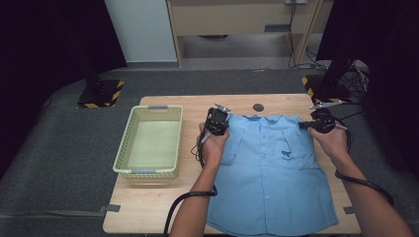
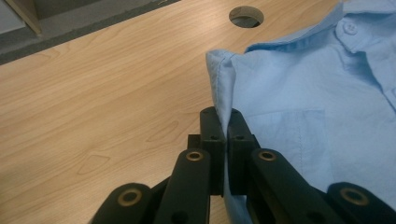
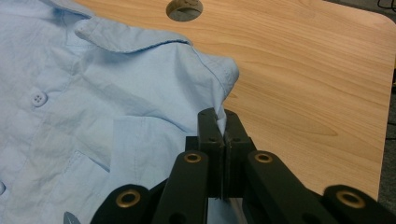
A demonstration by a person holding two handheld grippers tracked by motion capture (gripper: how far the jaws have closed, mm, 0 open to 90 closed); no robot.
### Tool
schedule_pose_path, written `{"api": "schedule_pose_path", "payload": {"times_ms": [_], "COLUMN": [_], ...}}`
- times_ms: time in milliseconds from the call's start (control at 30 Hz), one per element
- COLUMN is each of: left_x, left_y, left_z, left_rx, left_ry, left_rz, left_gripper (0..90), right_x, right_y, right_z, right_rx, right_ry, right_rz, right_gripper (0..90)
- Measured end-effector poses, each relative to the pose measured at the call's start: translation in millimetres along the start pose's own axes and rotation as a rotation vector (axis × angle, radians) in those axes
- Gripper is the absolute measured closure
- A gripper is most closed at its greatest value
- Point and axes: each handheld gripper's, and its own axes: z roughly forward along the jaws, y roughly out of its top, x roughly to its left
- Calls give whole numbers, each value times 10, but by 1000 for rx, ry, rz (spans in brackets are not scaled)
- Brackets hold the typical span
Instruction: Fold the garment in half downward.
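While the pale green plastic lattice basket (image 1: 148,143) sat with nothing in it at the centre-left of the high view, the work in hand lay to its right: a light blue buttoned short-sleeved shirt (image 1: 269,173) spread front-up on the light wooden counter (image 1: 148,207), collar towards the far edge. The left tool (image 1: 216,123) had its jaws pressed together on a fold of cloth at the shirt's left shoulder, lifted slightly off the wood in the left gripper view (image 2: 223,116). At the right of the frame, the right tool (image 1: 321,122) pinched the opposite shoulder seam in the same way (image 3: 219,122). This looked like the gripping stage before a fold or a lift. The next move probably called for both hands to rise evenly, keeping the cloth taut between them.
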Motion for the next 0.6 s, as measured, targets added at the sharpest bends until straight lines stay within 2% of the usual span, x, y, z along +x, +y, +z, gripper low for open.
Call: {"api": "schedule_pose_path", "payload": {"times_ms": [200, 600], "left_x": [44, 163], "left_y": [23, 81], "left_z": [-32, -116], "left_rx": [-10, -40], "left_ry": [5, 23], "left_rz": [-1, -19], "left_gripper": [893, 893], "right_x": [-26, 51], "right_y": [88, 286], "right_z": [-49, -74], "right_rx": [-5, -19], "right_ry": [-7, -19], "right_rz": [-4, -37], "right_gripper": [896, 896]}}
